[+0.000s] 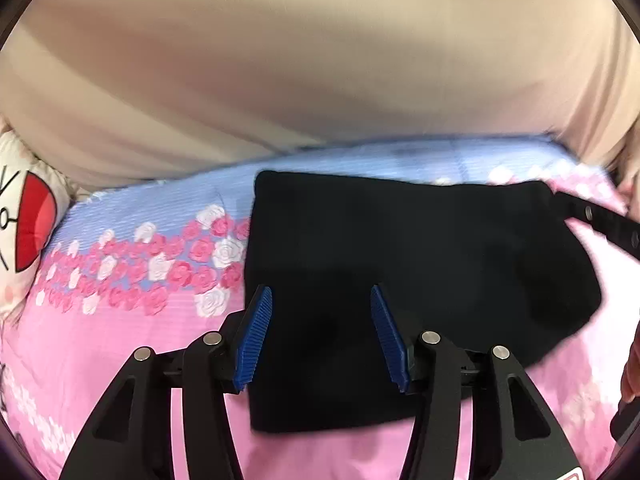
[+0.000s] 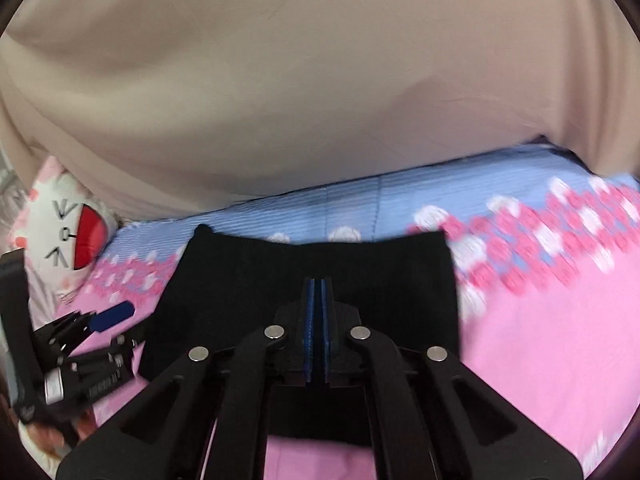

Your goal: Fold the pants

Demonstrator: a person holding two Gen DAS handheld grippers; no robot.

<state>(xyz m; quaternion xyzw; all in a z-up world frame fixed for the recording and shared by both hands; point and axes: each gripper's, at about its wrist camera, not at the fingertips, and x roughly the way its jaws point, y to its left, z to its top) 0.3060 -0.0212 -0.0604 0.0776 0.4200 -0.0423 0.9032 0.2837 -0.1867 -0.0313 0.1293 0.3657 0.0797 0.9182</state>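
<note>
Left claw (image 1: 320,340) nearest the lens, blue pads (image 1: 256,336) spread wide, nothing between them, hovering over the near-left part of the pants (image 1: 400,280). Right claw (image 2: 319,332) has its pads pressed together; black fabric lies all round and under it, but whether a layer is pinched between the pads cannot be told.

Pants: black, already a compact squarish bundle, lying flat on the bed sheet (image 1: 120,360), which is pink with a rose band and a blue strip. Beyond the pants, a beige curtain or cloth (image 1: 280,60) hangs behind the bed. Left of the pants, a cartoon pillow (image 1: 28,232) at the bed edge. In the right wrist view the left claw shows left of the pants, one blue pad out over the sheet.

Step, as a judgement: late stage, folds look mostly done, bundle looks tidy apart from a rounded, bulging right edge in the left wrist view. Likely final fold or smoothing.

Next move calls for: the left claw dropping onto the near edge and closing on all layers at once, the right claw holding down or lifting the matching side, then carrying both over evenly so layers do not slide. Both views are motion-blurred, so the edges are uncertain.
</note>
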